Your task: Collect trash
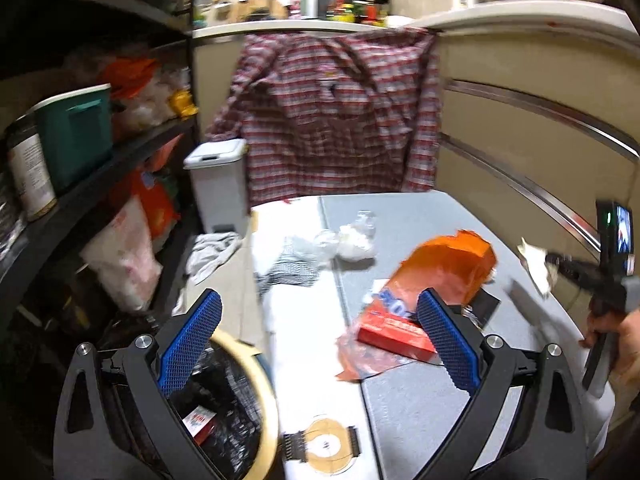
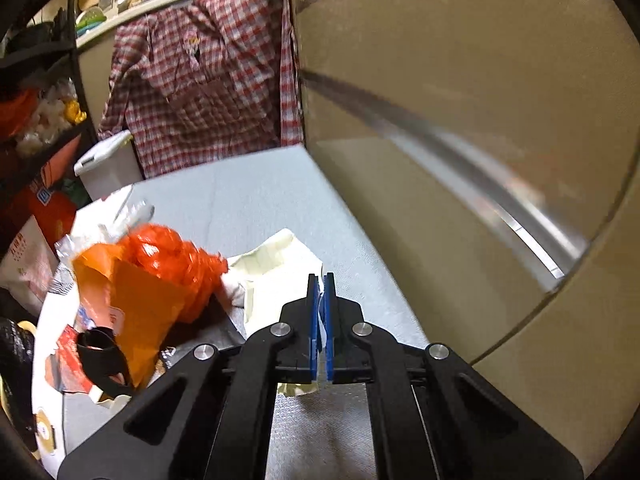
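My left gripper [image 1: 320, 308] is open and empty above the table's left edge, blue pads wide apart. Below its left finger is a bin with a black liner [image 1: 224, 412] holding a red carton. On the grey table [image 1: 420, 216] lie an orange bag [image 1: 448, 268], a red box [image 1: 394, 332] and crumpled white plastic [image 1: 352, 240]. My right gripper [image 2: 320, 280] is shut on a crumpled white paper [image 2: 276, 264], held just above the table. It shows at the right in the left wrist view [image 1: 560, 262]. The orange bag [image 2: 160, 276] lies to its left.
A plaid shirt [image 1: 332, 112] hangs over the beige partition behind the table. A white lidded bin [image 1: 218, 184] stands on the floor by black shelving [image 1: 80, 184] full of bags and tubs. A checked cloth [image 1: 288, 268] and a tape roll [image 1: 328, 444] lie on the table.
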